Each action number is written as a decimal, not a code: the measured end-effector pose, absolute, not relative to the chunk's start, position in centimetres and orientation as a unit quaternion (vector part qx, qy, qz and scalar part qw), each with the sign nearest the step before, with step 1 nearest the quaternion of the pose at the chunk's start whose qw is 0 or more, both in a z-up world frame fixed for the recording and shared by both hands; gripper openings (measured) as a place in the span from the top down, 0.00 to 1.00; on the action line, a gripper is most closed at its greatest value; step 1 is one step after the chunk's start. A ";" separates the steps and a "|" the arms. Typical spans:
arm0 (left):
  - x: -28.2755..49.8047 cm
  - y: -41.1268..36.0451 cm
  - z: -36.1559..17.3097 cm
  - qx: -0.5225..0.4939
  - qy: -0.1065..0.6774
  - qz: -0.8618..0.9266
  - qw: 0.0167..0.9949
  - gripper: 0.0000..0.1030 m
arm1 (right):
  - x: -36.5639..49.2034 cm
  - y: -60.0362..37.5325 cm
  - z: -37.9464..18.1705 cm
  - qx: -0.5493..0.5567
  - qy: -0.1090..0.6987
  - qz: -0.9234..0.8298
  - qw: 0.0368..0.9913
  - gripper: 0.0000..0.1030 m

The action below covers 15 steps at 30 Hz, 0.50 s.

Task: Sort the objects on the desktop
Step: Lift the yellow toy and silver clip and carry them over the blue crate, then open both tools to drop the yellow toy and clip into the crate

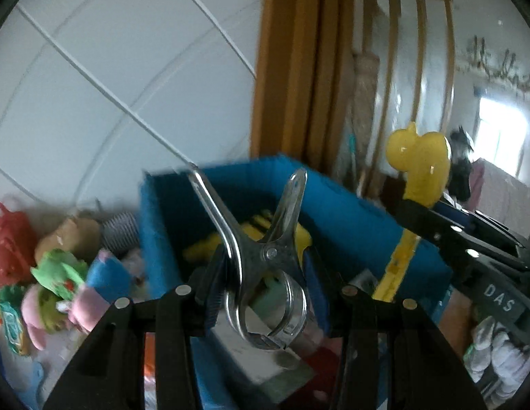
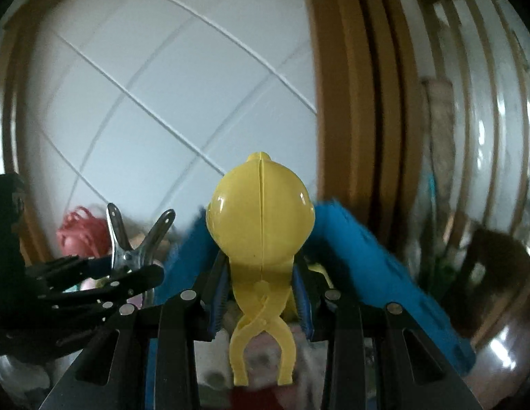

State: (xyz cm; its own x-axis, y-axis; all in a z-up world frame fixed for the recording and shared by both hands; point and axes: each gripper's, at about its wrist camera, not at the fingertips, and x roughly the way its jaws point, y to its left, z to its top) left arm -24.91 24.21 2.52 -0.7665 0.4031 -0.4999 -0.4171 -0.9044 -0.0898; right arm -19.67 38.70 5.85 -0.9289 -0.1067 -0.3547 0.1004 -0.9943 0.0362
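We carry two clips above the blue box [image 1: 350, 212]. The left tool [image 1: 261, 294] is closed on a steel spring clamp [image 1: 265, 256], pinched across the clamp's body near the pivot. The right tool [image 2: 261, 294] is closed on a yellow plastic clip [image 2: 261, 239], held at its narrow waist below the rounded head.

Risks as we judge them:
- The steel is smooth and the blue pads meet it near the pivot, so the clamp could swivel or slide out over the soft toys [image 1: 59, 273] left of the box.
- Squeezing harder might spring the yellow clip's legs apart and let it jump.
- The tools hang close together at the box; a careless swing could knock one clip against the other.
- Both views are smeared, so a release now could miss the box opening.

Orientation:
- Steel clamp: long axis runs away from the left tool, handles splayed up toward the box's far wall, round mouth back toward the camera.
- Yellow clip: long axis also runs away from its tool, head toward the box, forked legs toward the camera.

More yellow pieces [image 1: 210, 242] lie inside the box.
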 end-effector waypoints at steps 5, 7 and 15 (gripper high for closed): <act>-25.4 27.5 -0.2 -0.299 0.034 0.929 0.214 0.58 | -20.4 42.4 2.4 0.229 -0.021 -0.972 0.038 0.67; -25.6 28.0 -0.4 -0.302 0.040 0.929 0.209 0.58 | -20.9 43.5 1.7 0.241 -0.025 -0.969 0.037 0.67; -25.6 29.2 -0.2 -0.301 0.047 0.935 0.182 0.20 | -22.6 45.0 1.0 0.257 -0.024 -0.965 0.038 0.67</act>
